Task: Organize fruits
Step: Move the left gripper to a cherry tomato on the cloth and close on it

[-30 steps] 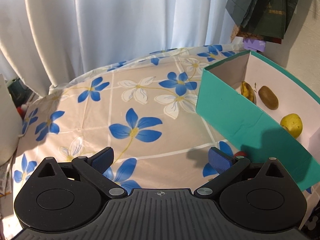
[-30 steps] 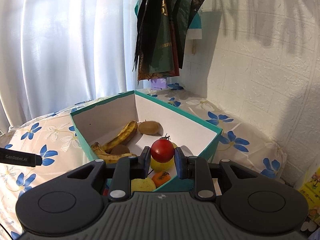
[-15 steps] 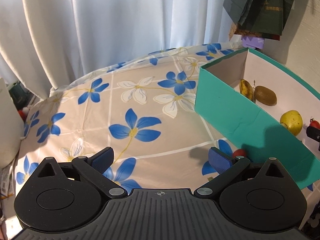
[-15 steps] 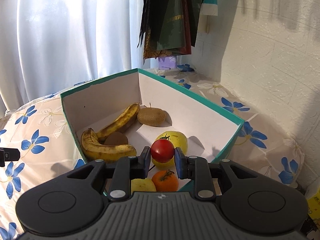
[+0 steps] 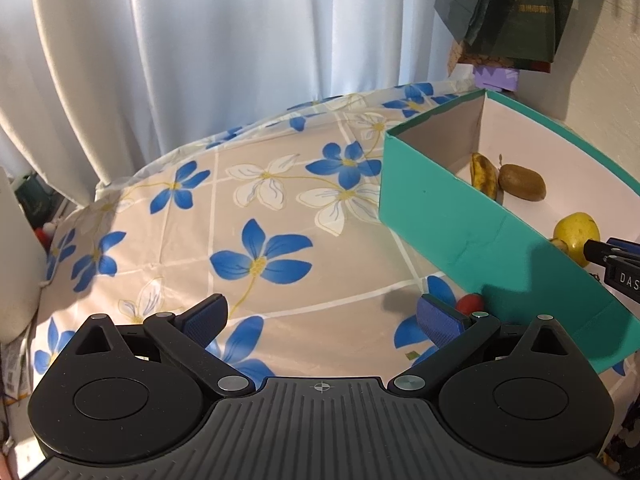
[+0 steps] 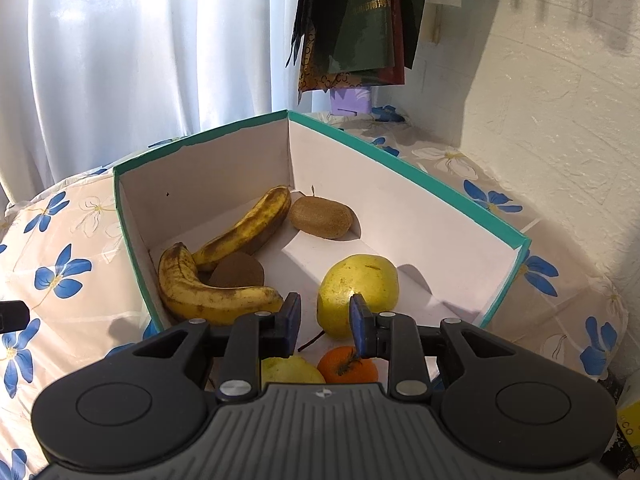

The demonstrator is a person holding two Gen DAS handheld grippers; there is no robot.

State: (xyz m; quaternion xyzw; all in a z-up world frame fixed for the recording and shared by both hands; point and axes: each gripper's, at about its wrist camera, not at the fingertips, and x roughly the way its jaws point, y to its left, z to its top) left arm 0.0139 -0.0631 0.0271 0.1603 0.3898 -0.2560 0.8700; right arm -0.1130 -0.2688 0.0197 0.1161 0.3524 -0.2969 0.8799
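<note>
Placement step, judged. Right tool [image 6: 325,316] sits low over the teal cardboard box [image 6: 408,172], jaws narrowly apart and empty, just before the yellow pear [image 6: 360,284]. Left tool [image 5: 322,316] gapes wide, empty. Next: collect the small red fruit [image 5: 470,303] on the counter against the box's outer wall.

White letters "DAS" stand on the right hand-held gripper [image 5: 618,264] at the picture's edge; gold characters on a hanging dark green bag [image 6: 368,20] are too small to read.
</note>
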